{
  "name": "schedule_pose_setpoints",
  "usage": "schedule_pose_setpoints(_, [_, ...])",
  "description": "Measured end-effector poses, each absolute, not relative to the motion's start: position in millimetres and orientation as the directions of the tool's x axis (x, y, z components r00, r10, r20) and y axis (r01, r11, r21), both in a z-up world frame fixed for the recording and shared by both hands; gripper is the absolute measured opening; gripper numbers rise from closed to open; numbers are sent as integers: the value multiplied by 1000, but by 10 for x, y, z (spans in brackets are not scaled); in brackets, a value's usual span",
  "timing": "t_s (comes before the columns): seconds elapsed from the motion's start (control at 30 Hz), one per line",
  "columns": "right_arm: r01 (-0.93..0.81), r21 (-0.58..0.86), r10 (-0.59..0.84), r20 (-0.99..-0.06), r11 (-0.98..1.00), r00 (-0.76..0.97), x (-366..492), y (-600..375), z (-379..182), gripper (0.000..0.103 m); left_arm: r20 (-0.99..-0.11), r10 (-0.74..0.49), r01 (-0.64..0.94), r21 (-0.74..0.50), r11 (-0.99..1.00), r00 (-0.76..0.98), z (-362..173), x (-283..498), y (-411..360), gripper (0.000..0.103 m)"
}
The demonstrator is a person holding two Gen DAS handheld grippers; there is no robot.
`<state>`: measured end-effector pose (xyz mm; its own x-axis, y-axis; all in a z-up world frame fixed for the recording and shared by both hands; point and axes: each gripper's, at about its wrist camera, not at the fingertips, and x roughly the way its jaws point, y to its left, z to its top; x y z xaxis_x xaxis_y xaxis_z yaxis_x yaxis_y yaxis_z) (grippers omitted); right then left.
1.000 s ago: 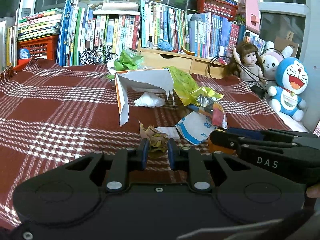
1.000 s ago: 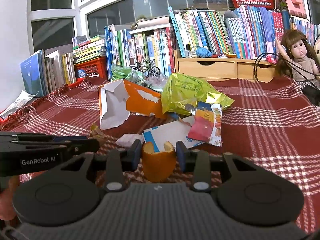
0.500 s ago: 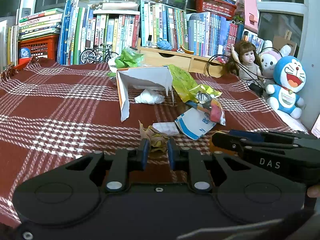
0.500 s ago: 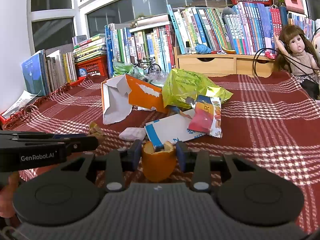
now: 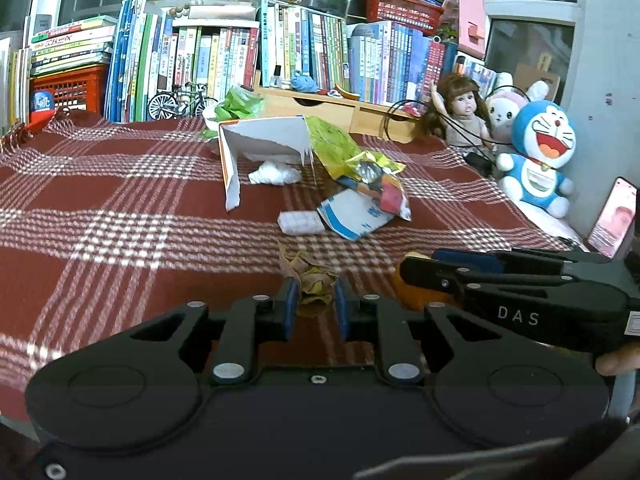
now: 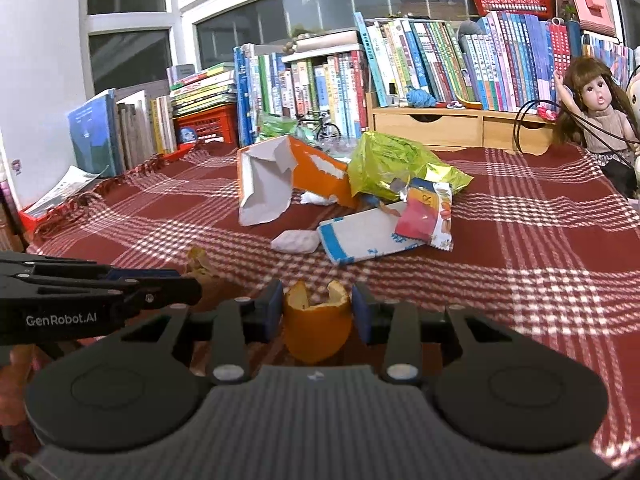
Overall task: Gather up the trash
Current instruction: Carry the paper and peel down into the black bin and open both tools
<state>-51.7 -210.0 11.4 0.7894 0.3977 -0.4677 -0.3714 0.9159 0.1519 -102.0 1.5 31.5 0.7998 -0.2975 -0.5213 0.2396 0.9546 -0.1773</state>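
My left gripper [image 5: 313,298] is shut on a crumpled brown wad of dry peel [image 5: 310,278], held just above the red plaid cloth. My right gripper [image 6: 317,304] is shut on a hollow orange peel [image 6: 316,328]; in the left wrist view it reaches in from the right, the peel [image 5: 412,290] partly hidden behind its fingers. Farther back on the cloth lies a heap of trash: a torn orange-and-white box [image 6: 280,178], a green foil bag [image 6: 390,162], a red snack wrapper [image 6: 426,214], a blue-and-white carton [image 6: 362,238], a small white packet [image 6: 296,241] and a tissue ball [image 5: 276,174].
Rows of books [image 6: 440,64] and a wooden drawer shelf [image 6: 440,130] line the back edge. A doll [image 5: 460,112], plush toys [image 5: 538,160] and a phone [image 5: 614,218] stand at the right. Red crates [image 5: 68,88] and a toy bicycle [image 5: 180,98] sit at the back left.
Both grippers have drawn back from the trash heap toward the near edge of the cloth, each keeping its peel. The heap looks smaller and farther off.
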Motion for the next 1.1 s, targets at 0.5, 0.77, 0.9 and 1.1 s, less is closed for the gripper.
schedule_pose_setpoints(0.5, [-410,154,429,-503,899,750,-1235,-2095,87,40,-601,-307,245,-186,952,738,154,-1689,121,19])
schedule_pose_setpoints(0.77, [-419,206,457,-568,884,684,-1389,-2089,-99,40,-680,-297,230,-190,954,670,-130,-1817,99,19])
schedule_pose_setpoints(0.9, [-410,220,452,-611,885,650,-1402,-2070,-272,40,-723,-282,221,-182,958,630,-319,-1801,73,19])
schedule_pose_setpoints(1.1, [-384,268,453,-693,884,561,-1289,-2051,-681,40,-799,-255,208,-166,964,545,-707,-1713,7,19])
